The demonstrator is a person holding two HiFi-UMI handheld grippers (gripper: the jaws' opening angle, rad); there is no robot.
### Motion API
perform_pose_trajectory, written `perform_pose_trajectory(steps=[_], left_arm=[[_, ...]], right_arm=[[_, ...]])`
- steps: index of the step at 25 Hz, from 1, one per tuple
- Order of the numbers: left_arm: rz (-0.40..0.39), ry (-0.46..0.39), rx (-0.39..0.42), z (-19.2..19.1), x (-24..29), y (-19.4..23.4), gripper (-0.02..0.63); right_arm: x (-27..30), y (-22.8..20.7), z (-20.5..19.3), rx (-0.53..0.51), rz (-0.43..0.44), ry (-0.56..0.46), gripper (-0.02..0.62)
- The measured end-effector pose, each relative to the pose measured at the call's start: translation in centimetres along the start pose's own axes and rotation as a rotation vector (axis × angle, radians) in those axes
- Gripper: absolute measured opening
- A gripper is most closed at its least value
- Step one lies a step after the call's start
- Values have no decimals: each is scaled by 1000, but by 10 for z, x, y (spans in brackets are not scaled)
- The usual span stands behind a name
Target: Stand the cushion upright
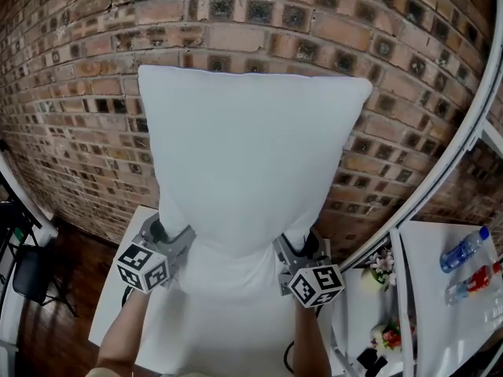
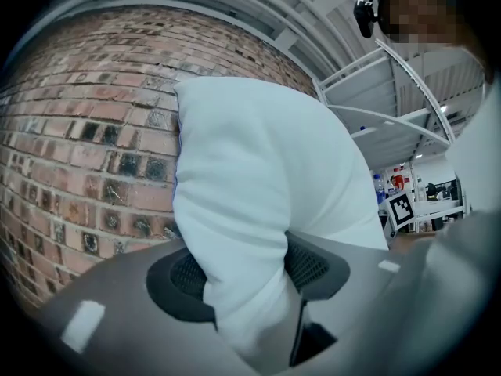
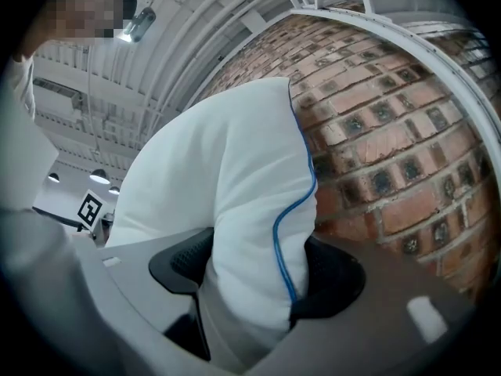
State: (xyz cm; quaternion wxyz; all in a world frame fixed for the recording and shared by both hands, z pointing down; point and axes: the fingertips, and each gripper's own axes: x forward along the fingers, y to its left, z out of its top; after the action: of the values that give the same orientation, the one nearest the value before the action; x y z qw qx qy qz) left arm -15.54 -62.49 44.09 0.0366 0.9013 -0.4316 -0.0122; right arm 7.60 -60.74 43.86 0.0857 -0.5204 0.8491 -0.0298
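A white cushion (image 1: pixel 251 171) stands upright on the white table (image 1: pixel 118 305), its back against the brick wall (image 1: pixel 78 93). My left gripper (image 1: pixel 169 238) is shut on the cushion's lower left corner and my right gripper (image 1: pixel 295 250) on its lower right corner. In the left gripper view the cushion (image 2: pixel 250 178) is pinched narrow between the two black pads (image 2: pixel 184 276) of the left gripper (image 2: pixel 246 272). In the right gripper view the cushion (image 3: pixel 227 202), with a blue seam along its edge, is squeezed between the pads (image 3: pixel 333 276) of the right gripper (image 3: pixel 254 276).
The brick wall runs close behind the cushion. A white curved rail (image 1: pixel 440 171) crosses at the right. Beyond it a second white table holds two bottles (image 1: pixel 464 250) and small flowers (image 1: pixel 383 264). A black chair (image 1: pixel 23 273) stands on the wooden floor at the left.
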Motion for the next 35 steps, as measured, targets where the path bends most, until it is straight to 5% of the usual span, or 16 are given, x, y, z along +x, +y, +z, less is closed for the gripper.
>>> perform_pose_trajectory(steps=[16,35], left_arm=[[46,-25,1,3,-29,2,276],[100,-82,11,7,-67,-3,253]], right_arm=[[-32,-2,10,-25,-53,-7,354],[-62,19,18,-92,-125,-17,296]])
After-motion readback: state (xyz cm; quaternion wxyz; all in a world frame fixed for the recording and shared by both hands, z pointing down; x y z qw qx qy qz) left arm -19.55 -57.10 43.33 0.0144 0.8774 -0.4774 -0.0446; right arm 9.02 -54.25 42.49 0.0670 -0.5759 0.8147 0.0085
